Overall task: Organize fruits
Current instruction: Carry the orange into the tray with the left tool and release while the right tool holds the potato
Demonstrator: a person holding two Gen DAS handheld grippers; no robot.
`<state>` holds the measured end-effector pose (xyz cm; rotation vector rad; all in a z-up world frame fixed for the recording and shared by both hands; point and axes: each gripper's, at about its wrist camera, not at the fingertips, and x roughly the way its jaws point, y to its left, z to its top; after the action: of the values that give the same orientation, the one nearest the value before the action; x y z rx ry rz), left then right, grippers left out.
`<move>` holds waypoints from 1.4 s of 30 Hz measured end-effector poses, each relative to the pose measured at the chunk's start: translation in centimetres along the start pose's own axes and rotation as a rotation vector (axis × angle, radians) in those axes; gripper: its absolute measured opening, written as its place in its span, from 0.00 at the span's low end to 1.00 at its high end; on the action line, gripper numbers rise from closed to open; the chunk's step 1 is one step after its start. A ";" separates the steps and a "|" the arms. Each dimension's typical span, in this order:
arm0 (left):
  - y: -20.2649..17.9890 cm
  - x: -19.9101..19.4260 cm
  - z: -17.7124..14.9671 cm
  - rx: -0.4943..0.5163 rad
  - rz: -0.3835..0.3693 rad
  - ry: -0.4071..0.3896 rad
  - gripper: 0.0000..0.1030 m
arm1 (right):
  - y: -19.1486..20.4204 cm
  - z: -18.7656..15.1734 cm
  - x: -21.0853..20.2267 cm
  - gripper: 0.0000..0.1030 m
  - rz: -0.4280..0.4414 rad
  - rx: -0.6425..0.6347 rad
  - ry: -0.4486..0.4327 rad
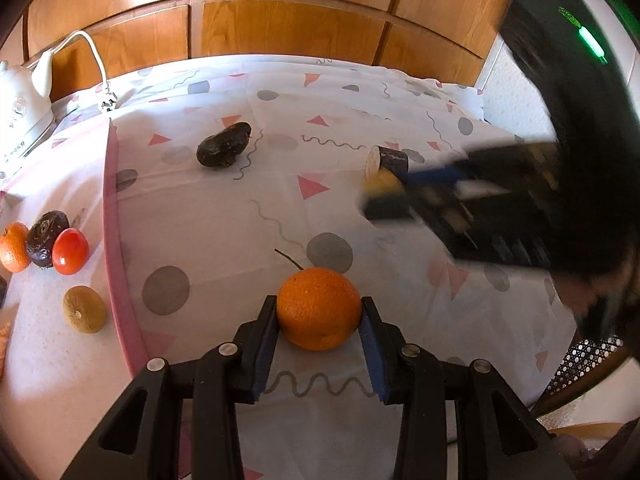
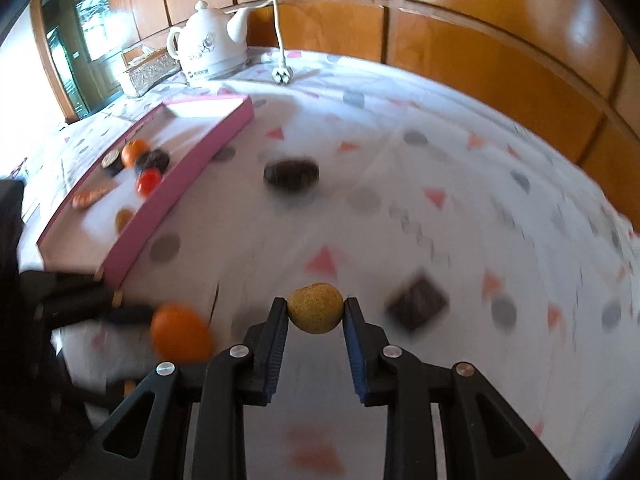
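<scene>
Left gripper [image 1: 320, 312] pinches the orange [image 1: 319, 308], right gripper [image 2: 316, 312] probably pinches a yellowish fruit [image 2: 315, 309]; pink tray [image 2: 192, 160] sits upper left.

We are in a home: ahead stand wood-panelled cupboards [image 1: 296, 20], a white kettle [image 2: 210, 46], a patterned tablecloth [image 1: 360, 104].

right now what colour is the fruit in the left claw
Orange: the orange sits between the left claw's pads, clearest in the left wrist view.

Two close wrist views over one shared tablecloth [image 1: 224, 208]
</scene>
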<state>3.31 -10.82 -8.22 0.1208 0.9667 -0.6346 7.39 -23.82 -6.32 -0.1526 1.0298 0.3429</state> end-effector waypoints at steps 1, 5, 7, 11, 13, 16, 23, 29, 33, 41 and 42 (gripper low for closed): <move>0.0 0.0 0.0 -0.002 0.000 0.001 0.38 | 0.0 -0.9 -0.2 0.27 -0.010 0.010 0.007; -0.1 -0.1 0.4 0.003 0.012 0.006 0.38 | -0.5 -4.1 -0.7 0.27 -0.060 0.097 0.029; -0.2 -0.7 0.7 0.006 0.012 -0.009 0.38 | -1.0 -4.9 -0.9 0.27 -0.081 0.143 0.021; -0.7 -2.5 1.2 0.009 0.013 -0.052 0.38 | -1.4 -5.9 -1.2 0.27 -0.093 0.212 -0.012; -0.7 -3.3 1.5 -0.004 0.017 -0.066 0.38 | -1.3 -6.0 -1.3 0.27 -0.100 0.220 -0.022; 0.0 -4.8 1.6 -0.043 0.018 -0.093 0.38 | -1.3 -6.3 -1.4 0.27 -0.107 0.227 -0.034; 5.1 -9.7 1.8 -0.233 0.027 -0.204 0.38 | -1.0 -6.2 -1.3 0.27 -0.119 0.233 -0.037; 11.6 -11.9 1.6 -0.384 0.151 -0.245 0.38 | -1.0 -6.3 -1.2 0.27 -0.129 0.224 -0.040; 15.2 -12.2 2.3 -0.460 0.192 -0.259 0.38 | -0.8 -6.3 -1.2 0.27 -0.134 0.224 -0.040; 18.3 -9.8 4.9 -0.494 0.242 -0.247 0.38 | -0.9 -6.1 -1.1 0.27 -0.135 0.221 -0.036; 18.4 -9.5 5.0 -0.496 0.247 -0.244 0.38 | -0.9 -6.1 -1.1 0.27 -0.135 0.221 -0.035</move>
<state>13.36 6.59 -1.03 -0.2688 0.8308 -0.1651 2.21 -26.64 -8.50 -0.0168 1.0095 0.1072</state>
